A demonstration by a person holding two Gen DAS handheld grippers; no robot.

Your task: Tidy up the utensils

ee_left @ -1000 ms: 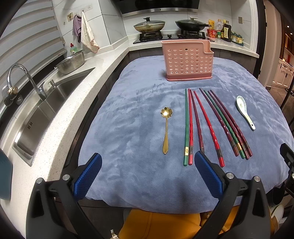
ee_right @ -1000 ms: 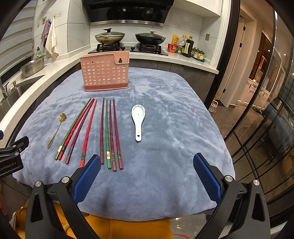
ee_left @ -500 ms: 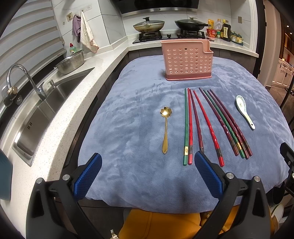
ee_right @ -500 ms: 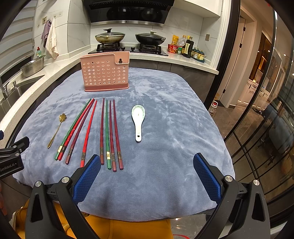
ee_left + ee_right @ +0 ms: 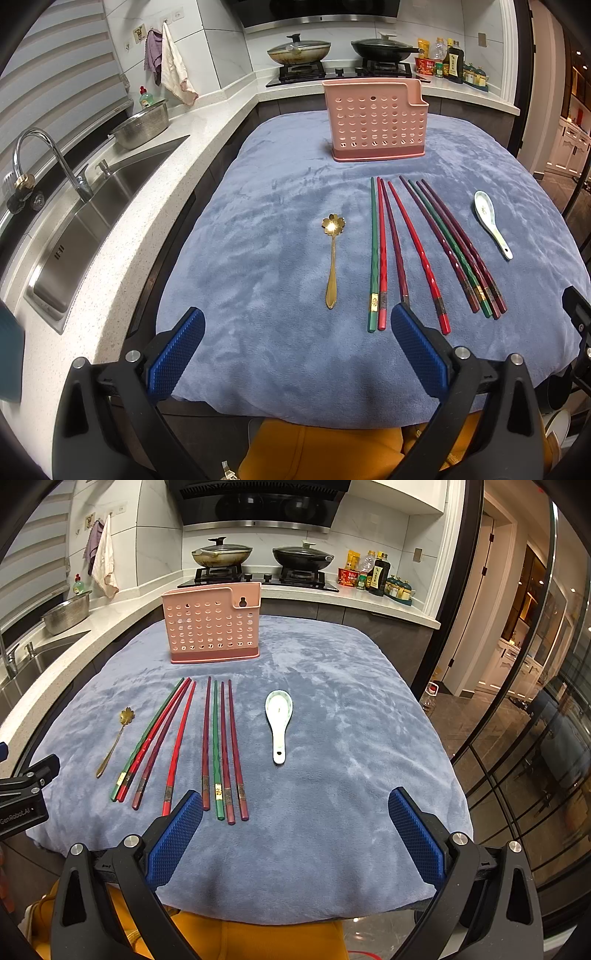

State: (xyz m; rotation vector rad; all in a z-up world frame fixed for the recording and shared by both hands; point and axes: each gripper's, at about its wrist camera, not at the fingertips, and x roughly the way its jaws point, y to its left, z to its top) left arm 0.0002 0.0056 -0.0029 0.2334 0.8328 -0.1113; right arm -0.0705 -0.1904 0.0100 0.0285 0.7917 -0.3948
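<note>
Right now both claws hang wide apart and empty at the near edge of the bench. Everything lies in a row short of the pink utensil holder [image 5: 213,626], long axes running toward it — handles nearest the claws. The right claw [image 5: 295,834] faces the ceramic spoon [image 5: 279,720] almost dead ahead; the left claw [image 5: 295,354] is nearer the gold spoon [image 5: 333,254], with the chopsticks [image 5: 218,746] between them.

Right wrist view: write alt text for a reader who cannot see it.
The open right gripper hovers at the near edge of a blue-grey cloth holding eight chopsticks, a white ceramic spoon to their right and a gold spoon to their left. A pink perforated utensil holder stands behind them.
</note>
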